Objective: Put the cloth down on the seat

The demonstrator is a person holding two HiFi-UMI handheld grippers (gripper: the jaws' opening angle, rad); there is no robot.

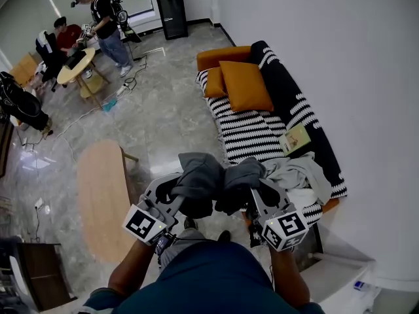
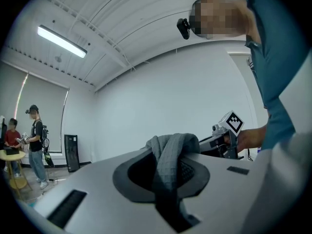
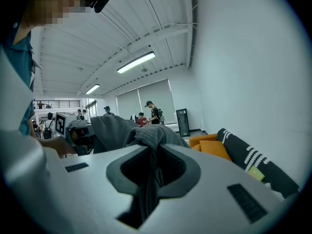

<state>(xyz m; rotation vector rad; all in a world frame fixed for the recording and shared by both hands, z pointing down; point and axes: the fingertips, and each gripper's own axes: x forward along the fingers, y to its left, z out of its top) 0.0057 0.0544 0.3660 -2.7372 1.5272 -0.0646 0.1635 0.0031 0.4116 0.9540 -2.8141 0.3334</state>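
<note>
with the left tongs (image 1: 185, 193) and right tongs (image 1: 249, 193) each pinched tight on the grey cloth (image 1: 211, 177), bunched in the air just off the front edge of the sofa (image 1: 289, 91), it likely paid to carry it over the sofa's bare striped seat (image 1: 249, 135) before letting go.

White wall (image 1: 340, 57), oval wooden table (image 1: 101, 201), floor (image 1: 163, 110) seemingly grey marble tile.

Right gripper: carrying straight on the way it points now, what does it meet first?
Beyond the cloth held by the right gripper, probably nothing close: the sofa lies off to its right, and open floor is ahead. Depth is unclear.
</note>
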